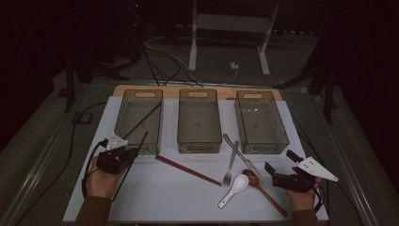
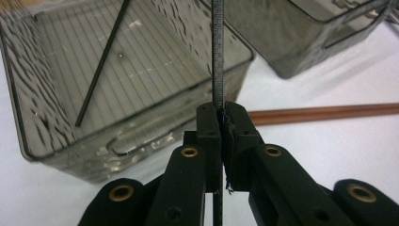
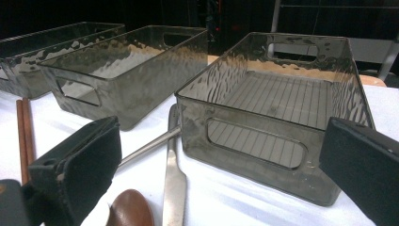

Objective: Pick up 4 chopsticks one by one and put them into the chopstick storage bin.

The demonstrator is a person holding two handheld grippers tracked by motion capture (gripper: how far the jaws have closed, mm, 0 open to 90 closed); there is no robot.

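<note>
The white table [image 1: 155, 197] lay under everything, with three smoky clear bins in a row at its far side. The left bin [image 1: 123, 123] already had one black chopstick [image 2: 101, 66] lying slantwise across its ribbed floor; the middle bin [image 1: 199, 121] and right bin [image 3: 282, 108] stood beside it. Nearer to me lay a brown chopstick [image 1: 188, 170], a fork [image 1: 230, 165], a knife [image 1: 242, 156], a wooden spoon [image 1: 263, 188] and a white spoon [image 1: 234, 188], grouped in front of the middle and right bins.

My left gripper [image 2: 221, 123] had its jaws clamped on a second black chopstick [image 2: 216, 52], which stood up between the pads just at the near corner of the left bin, above its rim.

My right gripper [image 3: 221, 165] rested near the table's right edge, jaws wide apart with nothing between them, facing the right bin's near wall.
</note>
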